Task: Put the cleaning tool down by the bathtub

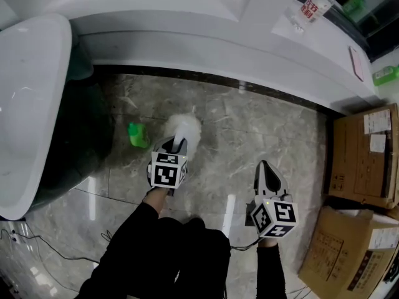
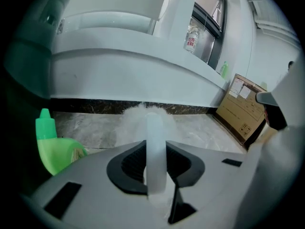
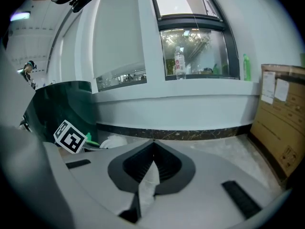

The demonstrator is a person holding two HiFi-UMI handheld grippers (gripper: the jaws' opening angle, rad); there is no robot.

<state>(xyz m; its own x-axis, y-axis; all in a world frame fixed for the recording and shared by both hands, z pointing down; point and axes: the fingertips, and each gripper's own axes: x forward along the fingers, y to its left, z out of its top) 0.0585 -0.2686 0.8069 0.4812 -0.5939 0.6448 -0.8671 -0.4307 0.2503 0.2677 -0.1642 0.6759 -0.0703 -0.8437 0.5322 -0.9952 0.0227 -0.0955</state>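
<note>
Brush (image 1: 185, 129) first: where is it?

Its fluffy white head hangs over the marble floor (image 1: 262, 117), just right of a green bottle (image 1: 137, 135) and near the bathtub (image 1: 31, 104) on the left. Whether it touches the floor cannot be told.

What holds it?

The left gripper (image 1: 176, 147), clamped on the pale handle, which runs straight out between the jaws.

And the arm?

A black sleeve (image 1: 134, 242) reaches forward from below, and the gripper points ahead and slants down at the floor.

The other hand?

The right gripper (image 1: 264, 166) sits well apart to the right, slanted down the same way, jaws together at the tips. Cardboard boxes (image 1: 365, 154) stand farther right.
</note>
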